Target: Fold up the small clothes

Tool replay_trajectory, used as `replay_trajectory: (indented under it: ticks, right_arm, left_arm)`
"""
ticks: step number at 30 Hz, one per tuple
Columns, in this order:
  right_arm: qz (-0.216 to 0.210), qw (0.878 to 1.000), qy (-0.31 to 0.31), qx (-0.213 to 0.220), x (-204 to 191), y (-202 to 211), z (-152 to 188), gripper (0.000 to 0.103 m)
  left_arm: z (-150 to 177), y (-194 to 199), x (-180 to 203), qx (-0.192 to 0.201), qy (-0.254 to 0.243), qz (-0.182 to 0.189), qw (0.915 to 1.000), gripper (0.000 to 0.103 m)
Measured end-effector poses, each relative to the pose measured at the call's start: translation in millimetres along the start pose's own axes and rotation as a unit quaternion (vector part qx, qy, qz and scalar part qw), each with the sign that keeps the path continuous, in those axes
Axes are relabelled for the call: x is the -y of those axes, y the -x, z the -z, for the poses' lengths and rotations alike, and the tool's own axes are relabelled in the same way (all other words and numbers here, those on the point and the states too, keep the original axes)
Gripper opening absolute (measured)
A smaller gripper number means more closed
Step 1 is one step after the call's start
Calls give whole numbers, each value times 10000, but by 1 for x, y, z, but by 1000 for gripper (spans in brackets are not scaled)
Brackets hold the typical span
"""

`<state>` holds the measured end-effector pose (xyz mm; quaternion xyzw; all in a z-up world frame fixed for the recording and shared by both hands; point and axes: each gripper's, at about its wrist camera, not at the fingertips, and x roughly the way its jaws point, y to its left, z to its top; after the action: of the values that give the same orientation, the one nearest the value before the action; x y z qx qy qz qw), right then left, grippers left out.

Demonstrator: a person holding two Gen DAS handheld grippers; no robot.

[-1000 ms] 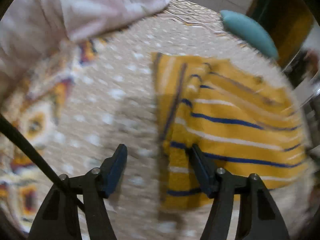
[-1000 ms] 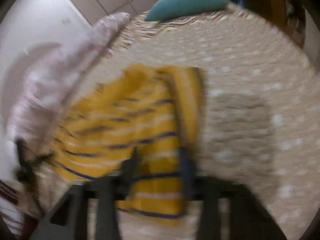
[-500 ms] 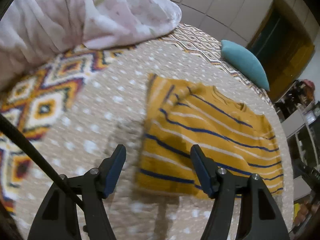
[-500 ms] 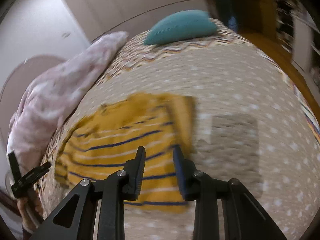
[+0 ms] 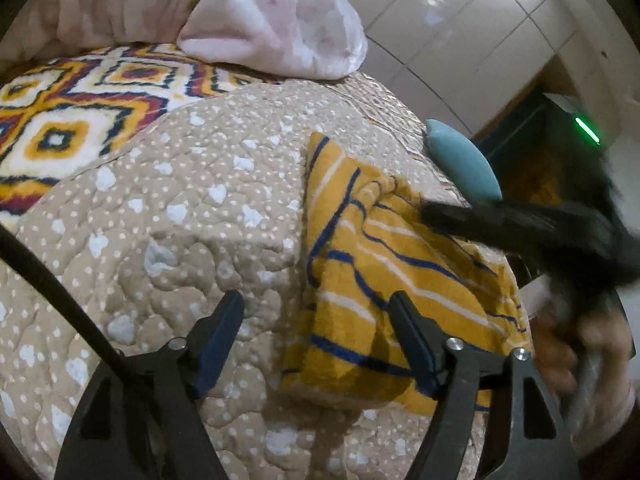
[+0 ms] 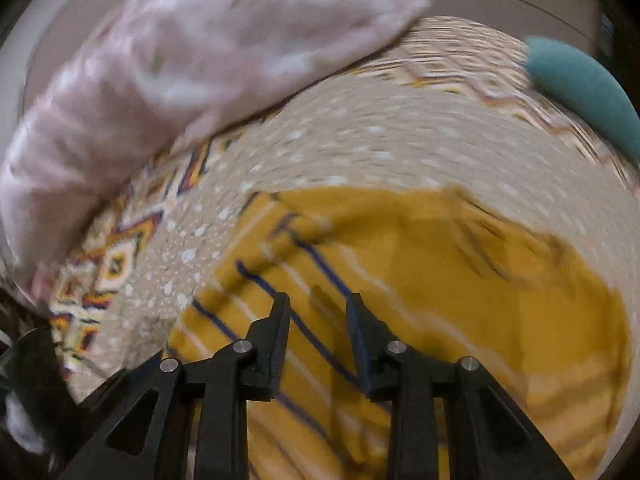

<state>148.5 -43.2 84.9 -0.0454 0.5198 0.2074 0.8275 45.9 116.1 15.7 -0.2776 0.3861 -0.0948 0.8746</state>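
Note:
A small yellow sweater with blue and white stripes (image 5: 392, 280) lies partly folded on the beige dotted quilt (image 5: 192, 208). My left gripper (image 5: 316, 312) is open and empty, above the sweater's near left edge. My right gripper (image 6: 318, 308) is open and empty, hovering over the sweater (image 6: 440, 280); that view is blurred by motion. In the left wrist view the right gripper (image 5: 432, 216) reaches in from the right over the sweater's far part, blurred.
A pink floral blanket (image 5: 240, 16) is heaped at the far side. A teal pillow (image 5: 464, 160) lies beyond the sweater. A patterned bedspread (image 5: 64, 120) shows at the left. A tiled wall (image 5: 460, 20) stands behind.
Both grippers have shifted. The right gripper has swung left across the sweater and now enters the left wrist view. The sweater's left part looks more bunched.

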Motion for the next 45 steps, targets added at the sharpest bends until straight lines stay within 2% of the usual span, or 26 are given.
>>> replay_trajectory:
  ticks: [5,8,10,12,14,16,19,22,23,24,25,26,28,29,30,32,34,36,39,41,42,43,44,45]
  right_arm:
    - [571,9941,708,-593,-40,-68,-38,32]
    - [803,9929,689,-552,-52,-81,-54,39]
    - [747,9936,628,-574,-52,-75,-57,39]
    - [324,9974,568,-307,-47,-49,-61,39]
    - [265,9989,394,33,-25,-8,-54,40]
    - [382,9992,82,130,9,20,-43,42]
    - [522,9975,-478,32,66,44,-16,42]
    - [577,9922,-1087,-179,129,48,20,42]
    - [685,9869,-1447,-212,156,47,34,42]
    - [1013,9796,-1721,-231,179,45,44,42]
    - [1583,9668,-1988,-263,200,45,53,42]
    - [2369,9436,-2297,-248,226,48,65,42]
    - [3017,9112,-2803,106,253,66,85,46]
    - [3066,8993,-3100,336,264,80,96,47]
    - [2902,8973,-3290,487,271,89,105,47]
    - [2321,9089,-3397,685,275,104,116,47]
    - [2031,9215,-3214,798,270,114,118,47]
    - [1777,9365,-2893,881,253,117,113,55]
    - [1715,9530,-2357,828,229,107,102,70]
    - [2009,9569,-2022,553,223,87,97,72]
    - [2145,9554,-1992,387,225,77,96,67]
    - [2101,9552,-2069,266,228,71,98,52]
    - [1868,9577,-2180,204,233,66,101,6]
    - [1624,9581,-2351,219,239,66,106,7]
  left_arm:
    - [-2,-2,-1,-15,4,92,10000,78]
    - [-2,-4,-3,-10,29,151,9999,79]
    - [-2,-2,-3,7,10,162,9999,79]
    - [-1,-2,-4,23,36,202,9998,79]
    - [1,-1,-5,35,56,217,9997,79]
    - [2,-1,-4,41,30,166,9998,79]
    - [4,-1,-1,38,-29,65,10000,79]
    - [5,-1,0,47,-68,-2,10000,79]
    - [5,-1,1,50,-79,-20,10000,79]
    - [5,-2,1,53,-102,-48,9999,79]
    - [6,-2,2,55,-122,-70,9999,79]
    - [6,-2,3,58,-147,-97,9998,79]
    - [7,-3,4,67,-180,-136,9997,79]
    - [7,-3,4,68,-192,-151,9997,79]
    - [8,-4,4,66,-201,-162,9996,79]
    - [8,-4,5,68,-219,-171,9996,80]
    - [8,-5,6,60,-255,-198,9995,81]
    - [8,-5,7,58,-276,-214,9994,82]
    - [8,-4,6,68,-276,-201,9994,82]
    - [9,-5,7,75,-290,-207,9993,82]
    - [9,-5,8,73,-306,-225,9993,82]
    - [9,-5,8,71,-320,-236,9992,83]
    - [9,-6,8,66,-334,-244,9991,83]
    - [9,-6,8,63,-340,-249,9991,83]
